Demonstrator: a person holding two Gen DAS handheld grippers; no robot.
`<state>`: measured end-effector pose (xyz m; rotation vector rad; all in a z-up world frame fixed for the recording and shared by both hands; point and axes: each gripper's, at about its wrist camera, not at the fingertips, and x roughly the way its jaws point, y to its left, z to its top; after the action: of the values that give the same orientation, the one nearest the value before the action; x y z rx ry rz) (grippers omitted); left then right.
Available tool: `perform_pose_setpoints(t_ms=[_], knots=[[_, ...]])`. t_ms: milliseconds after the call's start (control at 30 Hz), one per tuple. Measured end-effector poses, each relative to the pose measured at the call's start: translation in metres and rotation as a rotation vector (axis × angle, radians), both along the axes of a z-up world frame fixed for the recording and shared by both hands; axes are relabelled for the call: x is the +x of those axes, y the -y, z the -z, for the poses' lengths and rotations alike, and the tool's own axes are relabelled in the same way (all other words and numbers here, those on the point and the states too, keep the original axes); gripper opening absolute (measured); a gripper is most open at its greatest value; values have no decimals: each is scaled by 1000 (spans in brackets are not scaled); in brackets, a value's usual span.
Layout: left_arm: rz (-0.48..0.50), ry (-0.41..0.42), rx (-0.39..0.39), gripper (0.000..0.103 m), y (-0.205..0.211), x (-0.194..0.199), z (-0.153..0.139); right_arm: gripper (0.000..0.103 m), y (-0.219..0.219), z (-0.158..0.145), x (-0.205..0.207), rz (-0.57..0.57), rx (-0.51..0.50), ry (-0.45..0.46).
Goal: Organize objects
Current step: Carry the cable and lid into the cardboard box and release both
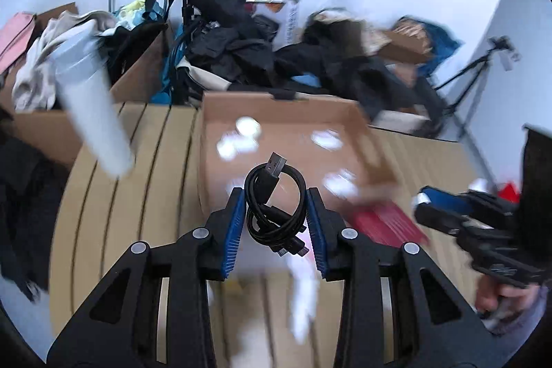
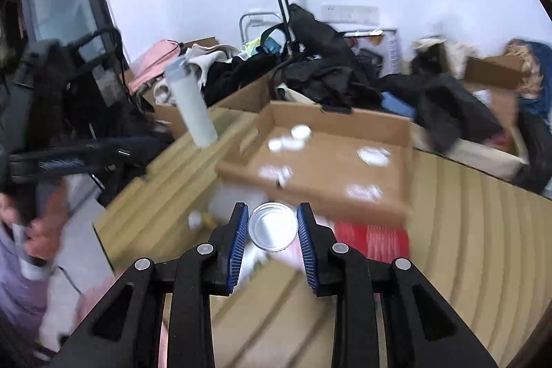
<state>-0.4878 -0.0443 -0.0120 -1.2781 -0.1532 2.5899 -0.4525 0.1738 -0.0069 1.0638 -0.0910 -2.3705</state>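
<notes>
The left gripper [image 1: 276, 212] is pinching a coiled black USB cable [image 1: 274, 206]; the right gripper [image 2: 272, 226] is clamping a clear round plastic lid [image 2: 273, 226]. Loose cable loops risk slipping before reaching the shallow brown cardboard box [image 1: 276, 107] at twelve o'clock.

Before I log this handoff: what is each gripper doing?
Left gripper: closed on a coiled black USB cable.
Right gripper: closed on a small round clear lid.

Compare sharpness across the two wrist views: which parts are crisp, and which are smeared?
Left wrist view: the coiled black USB cable in the left gripper is crisp, while the open cardboard box behind smears. Right wrist view: the round clear plastic lid in the right gripper is sharp; background blurred, edges fisheye-bent.
</notes>
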Motion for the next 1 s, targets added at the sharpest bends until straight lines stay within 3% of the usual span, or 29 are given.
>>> perform_pose_setpoints(t_ms=[67,133,300,333,367,400,467,600,733,833,1000], knots=[[-24,59,-23,31,-2,-55,22,32,8,11,-60,9,-42,84],[-39,94,-29,31,-3,-99,44,32,25,28,-115,40,-9,128],[-41,81,-149,34,-13,-162,89,32,56,98,-223,106,52,243],[-56,75,-166,41,-12,-166,94,32,58,110,-235,131,69,263],[-65,84,-180,57,-11,-172,102,32,60,122,-246,149,93,277],[-48,87,-162,60,-11,-175,107,35,61,134,-253,162,113,281],[-52,67,-142,65,-9,-171,111,60,57,144,-261,168,67,352],[-17,43,-172,80,-15,-157,111,83,46,137,-259,173,2,325],[14,48,-213,81,-22,-146,108,85,55,133,-244,161,44,300],[20,26,-223,81,-20,-128,85,85,56,119,-227,163,79,269],[-25,-20,-219,89,-2,-76,2,85,37,30,-190,171,100,166]])
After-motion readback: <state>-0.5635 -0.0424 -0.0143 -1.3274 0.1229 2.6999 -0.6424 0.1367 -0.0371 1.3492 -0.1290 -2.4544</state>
